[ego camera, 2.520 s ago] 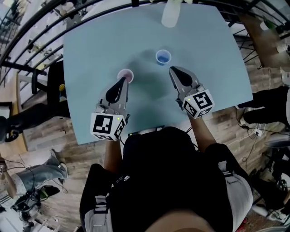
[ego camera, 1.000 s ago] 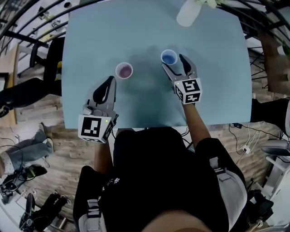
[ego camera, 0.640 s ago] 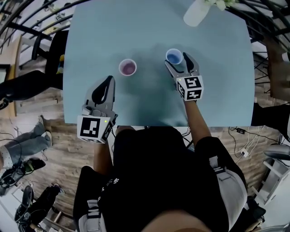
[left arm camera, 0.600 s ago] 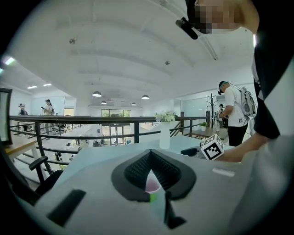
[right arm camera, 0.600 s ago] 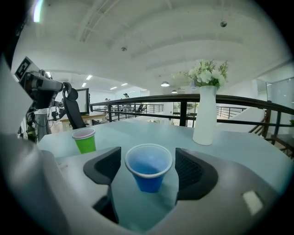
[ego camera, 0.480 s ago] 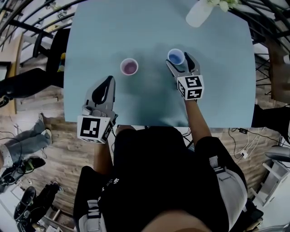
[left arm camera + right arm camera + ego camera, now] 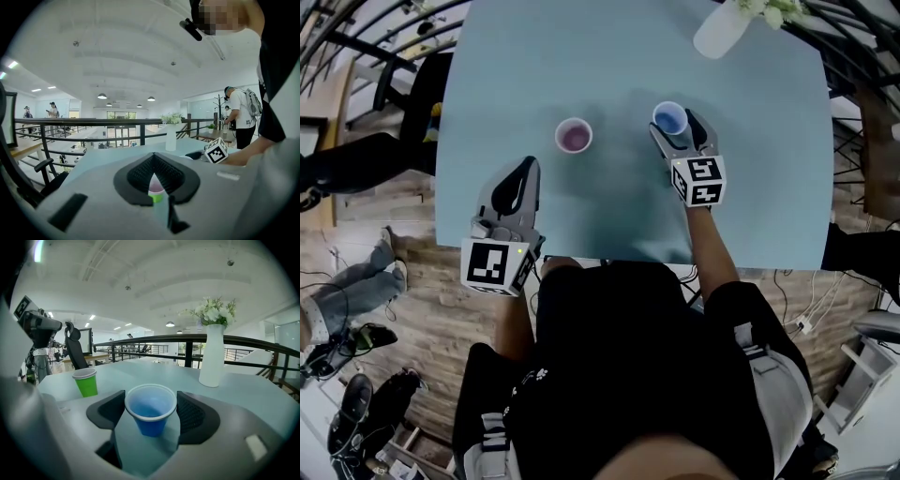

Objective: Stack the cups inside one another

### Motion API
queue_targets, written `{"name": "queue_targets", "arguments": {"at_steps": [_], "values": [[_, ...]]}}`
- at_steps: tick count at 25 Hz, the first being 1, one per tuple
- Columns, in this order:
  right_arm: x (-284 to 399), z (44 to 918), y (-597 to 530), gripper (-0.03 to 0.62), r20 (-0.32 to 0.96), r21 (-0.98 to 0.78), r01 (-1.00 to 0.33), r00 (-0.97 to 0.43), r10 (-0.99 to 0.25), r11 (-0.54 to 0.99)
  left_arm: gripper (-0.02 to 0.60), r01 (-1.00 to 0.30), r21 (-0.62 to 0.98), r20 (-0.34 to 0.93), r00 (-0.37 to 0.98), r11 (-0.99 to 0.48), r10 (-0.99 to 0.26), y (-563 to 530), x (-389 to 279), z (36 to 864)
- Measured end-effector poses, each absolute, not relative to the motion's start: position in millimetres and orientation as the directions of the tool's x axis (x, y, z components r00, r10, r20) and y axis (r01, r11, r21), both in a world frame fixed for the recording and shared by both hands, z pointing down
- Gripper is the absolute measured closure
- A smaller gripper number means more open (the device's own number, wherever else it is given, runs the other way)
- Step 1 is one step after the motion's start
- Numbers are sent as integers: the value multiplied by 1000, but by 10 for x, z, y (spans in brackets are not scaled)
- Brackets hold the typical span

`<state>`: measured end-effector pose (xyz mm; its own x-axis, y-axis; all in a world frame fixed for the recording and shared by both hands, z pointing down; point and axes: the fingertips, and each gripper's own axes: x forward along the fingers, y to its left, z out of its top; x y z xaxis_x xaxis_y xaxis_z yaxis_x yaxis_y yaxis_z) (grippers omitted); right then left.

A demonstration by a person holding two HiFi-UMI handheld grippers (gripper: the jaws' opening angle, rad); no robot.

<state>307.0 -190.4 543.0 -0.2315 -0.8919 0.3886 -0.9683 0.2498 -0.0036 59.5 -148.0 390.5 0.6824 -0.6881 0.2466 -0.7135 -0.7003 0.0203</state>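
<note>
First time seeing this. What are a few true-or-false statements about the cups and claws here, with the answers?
1. The blue cup stands between the right claw's jaws. True; the jaws have just been closing slightly.
2. The green cup sits inside the blue cup. False: it stands apart on the table.
3. The left claw holds the green cup. False: it is shut and empty, short of the cup.
4. A white vase of flowers stands on the table. True.

Head view looks steeply down on the table (image 7: 534,56); both gripper views skim low toward its vase (image 7: 212,357)
</note>
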Motion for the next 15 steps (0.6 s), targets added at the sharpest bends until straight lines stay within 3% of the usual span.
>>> {"name": "queue_targets", "arguments": {"at_steps": [15], "values": [[2834, 5154, -1884, 252, 347, -17, -961, -264, -900, 275, 589, -719, 18, 234, 678, -695, -696, -1496, 429, 3845]]}}
